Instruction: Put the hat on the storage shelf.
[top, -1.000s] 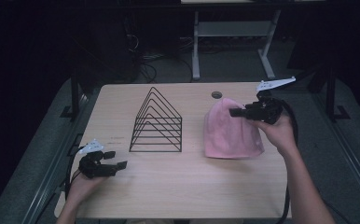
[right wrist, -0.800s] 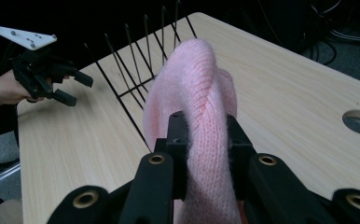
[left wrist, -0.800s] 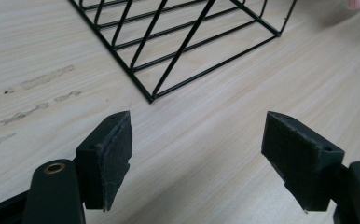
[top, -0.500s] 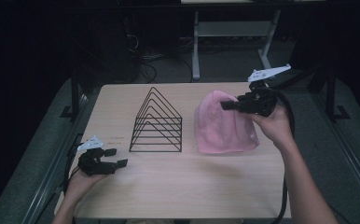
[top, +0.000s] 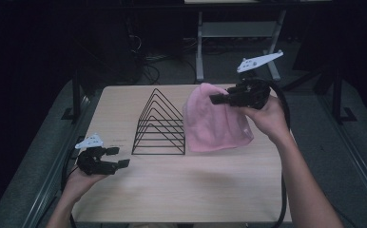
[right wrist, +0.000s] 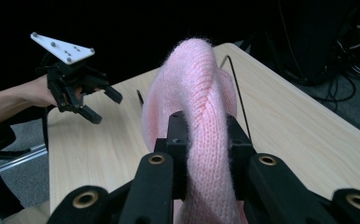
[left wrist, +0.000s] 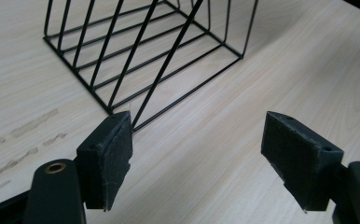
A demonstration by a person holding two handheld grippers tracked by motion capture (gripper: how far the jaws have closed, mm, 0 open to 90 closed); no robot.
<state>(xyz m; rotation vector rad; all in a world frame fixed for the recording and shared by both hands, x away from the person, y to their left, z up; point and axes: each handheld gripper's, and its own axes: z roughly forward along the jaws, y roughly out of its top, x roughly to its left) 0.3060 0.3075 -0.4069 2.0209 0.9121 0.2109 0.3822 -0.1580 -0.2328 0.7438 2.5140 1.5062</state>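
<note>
The pink knitted hat (top: pixel 216 121), clamped in the right gripper (top: pixel 218 99), has been raised off the pale wooden table (top: pixel 181 190) toward the black wire rack (top: pixel 159 124), suggesting draping, while the left gripper (top: pixel 118 157) waits wide open, empty.

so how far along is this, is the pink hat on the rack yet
Not yet. Done: the right gripper is shut on the pink knit hat and holds it off the table, beside the black wire rack. In hand: the hat hangs from the gripper just right of the rack, with nothing draped over the wires. Left: probably carrying it onto the rack and letting go. The left gripper waits open near the table's front left.
</note>
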